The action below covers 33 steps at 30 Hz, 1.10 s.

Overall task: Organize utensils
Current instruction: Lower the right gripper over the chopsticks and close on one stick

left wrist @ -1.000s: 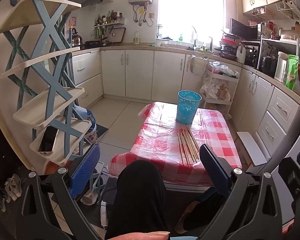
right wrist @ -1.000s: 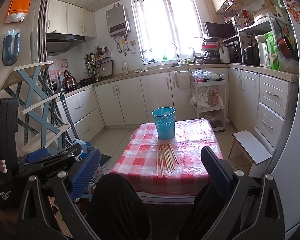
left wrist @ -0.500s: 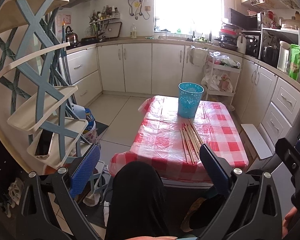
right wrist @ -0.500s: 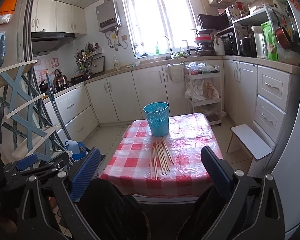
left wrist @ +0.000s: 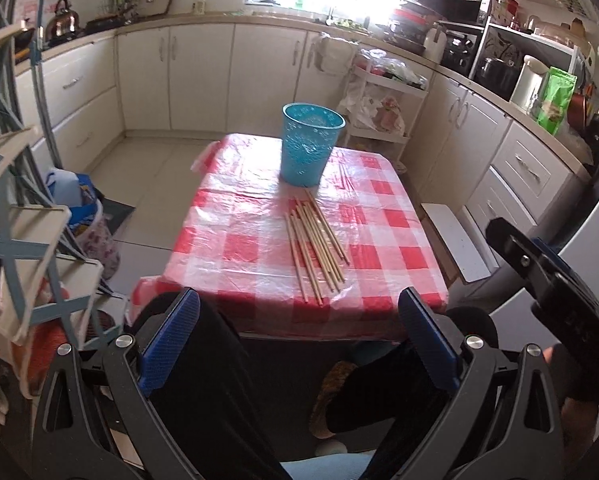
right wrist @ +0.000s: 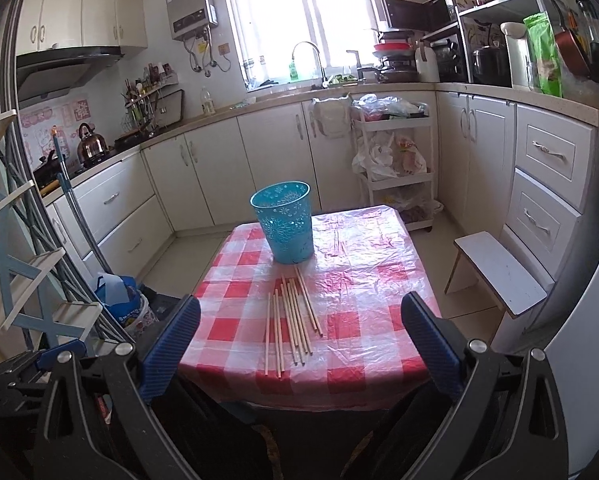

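Several wooden chopsticks (left wrist: pixel 317 244) lie loose on a red-checked tablecloth (left wrist: pixel 239 248), just in front of a blue perforated basket (left wrist: pixel 310 145) that stands upright. The same chopsticks (right wrist: pixel 293 320) and basket (right wrist: pixel 285 222) show in the right wrist view. My left gripper (left wrist: pixel 299 338) is open and empty, held short of the table's near edge. My right gripper (right wrist: pixel 299 344) is open and empty too, also before the near edge. Its body shows at the right of the left wrist view (left wrist: pixel 555 280).
A folding rack (left wrist: pixel 15 240) stands at the left with a bucket (left wrist: pixel 85 208) by it. A white stool (right wrist: pixel 499 268) stands right of the table. Cabinets (right wrist: pixel 547 184) and a trolley (right wrist: pixel 395 168) line the walls behind. My dark-clothed legs (left wrist: pixel 203 384) are below the grippers.
Both grippers have moved forward and tilted down toward the table, so the chopsticks and basket sit larger and nearer. Both stay open and empty.
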{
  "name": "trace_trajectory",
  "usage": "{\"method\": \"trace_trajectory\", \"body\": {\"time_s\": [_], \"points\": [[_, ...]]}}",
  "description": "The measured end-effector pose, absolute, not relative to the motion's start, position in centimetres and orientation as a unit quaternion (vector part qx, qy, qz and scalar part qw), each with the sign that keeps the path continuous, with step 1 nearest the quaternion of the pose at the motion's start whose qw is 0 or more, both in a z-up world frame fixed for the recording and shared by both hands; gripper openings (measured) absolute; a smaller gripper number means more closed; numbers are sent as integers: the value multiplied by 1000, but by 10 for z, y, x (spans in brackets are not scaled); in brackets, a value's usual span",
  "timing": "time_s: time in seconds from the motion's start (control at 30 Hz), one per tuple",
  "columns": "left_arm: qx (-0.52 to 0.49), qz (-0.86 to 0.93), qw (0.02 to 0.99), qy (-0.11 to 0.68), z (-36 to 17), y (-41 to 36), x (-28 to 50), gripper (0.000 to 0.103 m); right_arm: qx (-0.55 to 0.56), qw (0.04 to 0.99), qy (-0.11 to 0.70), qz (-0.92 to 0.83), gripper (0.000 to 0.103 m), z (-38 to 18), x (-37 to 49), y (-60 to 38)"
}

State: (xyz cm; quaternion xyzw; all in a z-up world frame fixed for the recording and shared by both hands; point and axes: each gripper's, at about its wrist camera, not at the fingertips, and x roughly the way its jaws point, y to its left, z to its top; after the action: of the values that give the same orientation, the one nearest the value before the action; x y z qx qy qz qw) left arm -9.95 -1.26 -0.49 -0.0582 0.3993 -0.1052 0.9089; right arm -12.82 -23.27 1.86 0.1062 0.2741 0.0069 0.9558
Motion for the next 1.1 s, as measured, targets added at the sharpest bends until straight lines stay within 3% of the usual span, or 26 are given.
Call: {"method": "trace_trajectory", "body": {"time_s": [0.23,0.3,0.4,0.57,1.1], "points": [[-25,-47,921,387,-35,-18,-30,96,89,930,354,44,95,-52,-28,-244],[-24,-32,917,396,-52,-22,-1,96,75,921,378,52,75,-78,2,-244],[-19,-26,903,428,-87,-34,42,96,69,902,421,67,56,-112,44,-245],[-22,-3,888,458,-133,-46,94,95,45,883,460,85,42,-158,93,-246],[-3,19,862,507,-208,-62,166,86,-14,863,493,108,33,-208,186,-225]]}}
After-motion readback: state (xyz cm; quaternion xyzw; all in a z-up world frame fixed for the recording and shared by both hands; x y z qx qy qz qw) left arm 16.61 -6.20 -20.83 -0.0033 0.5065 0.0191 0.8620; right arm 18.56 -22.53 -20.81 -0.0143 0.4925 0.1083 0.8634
